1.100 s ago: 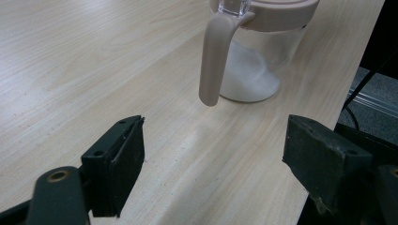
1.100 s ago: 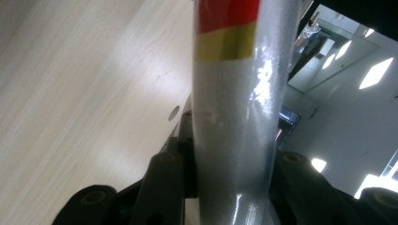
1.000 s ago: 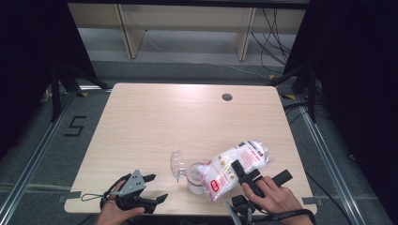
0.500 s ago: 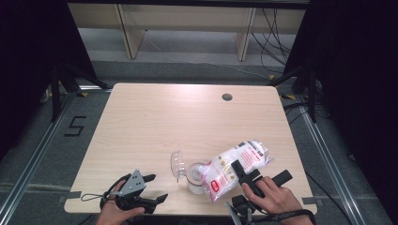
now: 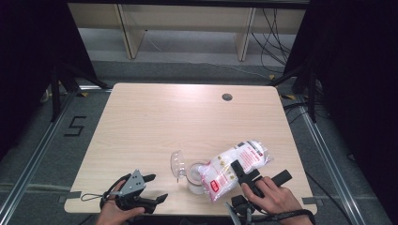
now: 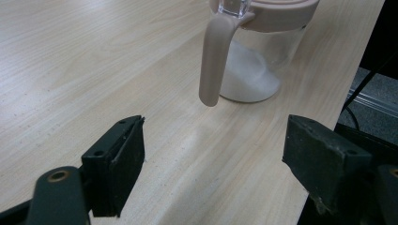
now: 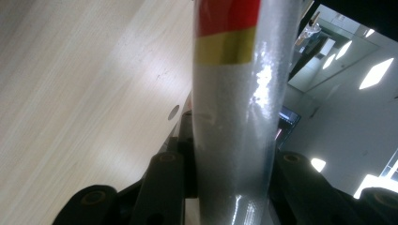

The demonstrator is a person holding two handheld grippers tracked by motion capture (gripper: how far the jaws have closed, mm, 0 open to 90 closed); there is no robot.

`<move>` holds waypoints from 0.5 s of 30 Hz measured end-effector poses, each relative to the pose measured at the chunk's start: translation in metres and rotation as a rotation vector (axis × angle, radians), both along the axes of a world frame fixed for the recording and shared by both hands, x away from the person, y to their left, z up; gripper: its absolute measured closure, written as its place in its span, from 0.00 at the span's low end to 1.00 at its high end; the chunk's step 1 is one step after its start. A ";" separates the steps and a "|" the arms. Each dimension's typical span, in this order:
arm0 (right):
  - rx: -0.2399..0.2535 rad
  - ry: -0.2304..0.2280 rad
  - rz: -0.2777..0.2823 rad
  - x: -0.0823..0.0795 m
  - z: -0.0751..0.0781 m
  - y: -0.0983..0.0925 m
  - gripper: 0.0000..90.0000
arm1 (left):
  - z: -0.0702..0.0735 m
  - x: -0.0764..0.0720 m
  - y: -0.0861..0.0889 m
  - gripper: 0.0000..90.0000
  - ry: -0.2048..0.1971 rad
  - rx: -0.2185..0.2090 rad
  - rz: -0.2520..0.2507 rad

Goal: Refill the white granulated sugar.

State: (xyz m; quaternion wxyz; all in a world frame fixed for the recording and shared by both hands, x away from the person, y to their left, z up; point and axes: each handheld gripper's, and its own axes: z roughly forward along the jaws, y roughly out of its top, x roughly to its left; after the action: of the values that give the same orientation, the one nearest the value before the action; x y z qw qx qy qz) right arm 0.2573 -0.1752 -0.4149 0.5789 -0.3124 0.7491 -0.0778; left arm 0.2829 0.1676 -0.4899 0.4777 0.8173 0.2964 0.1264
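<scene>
Pale wood table (image 5: 155, 126), dark curtains either side. Nothing shifted over the last second. Right gripper (image 5: 247, 176) clamped on white granule bag (image 5: 233, 167), tilted over clear lidded jar (image 5: 195, 176) near front edge. Left gripper (image 5: 145, 194) idle, jaws apart, just beside. Likely pouring, mid-step; jar partly filled.

We hold two black grippers. Our left gripper (image 5: 155, 188) carries a grey three-cornered plate with small holes and trails a thin black cable loop. Our right gripper (image 5: 240, 169) has blocky black jaws with round screw holes; a dark strap circles that wrist.
</scene>
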 end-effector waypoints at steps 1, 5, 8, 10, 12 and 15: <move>0.001 0.002 0.000 0.000 0.000 0.000 0.82 | 0.000 0.000 0.000 0.23 -0.001 0.005 -0.006; -0.003 0.002 0.000 0.000 -0.001 0.001 0.82 | 0.000 0.000 0.000 0.23 0.000 0.000 0.002; -0.002 -0.001 -0.003 0.000 0.000 0.000 0.82 | 0.000 0.000 0.000 0.23 -0.003 0.008 -0.006; -0.010 0.000 -0.009 0.000 0.001 0.002 0.82 | 0.000 0.000 0.000 0.23 -0.006 0.014 -0.001; -0.005 0.000 -0.008 0.000 0.001 0.002 0.82 | 0.000 0.000 0.000 0.23 -0.005 0.011 -0.003; 0.002 0.003 -0.004 0.000 0.000 0.003 0.82 | 0.000 0.000 0.001 0.23 0.001 0.013 -0.006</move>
State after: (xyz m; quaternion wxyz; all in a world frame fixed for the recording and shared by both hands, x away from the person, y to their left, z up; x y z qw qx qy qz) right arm 0.2570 -0.1723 -0.4146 0.5781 -0.3106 0.7505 -0.0779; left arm 0.2832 0.1686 -0.4895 0.4729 0.8212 0.2932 0.1266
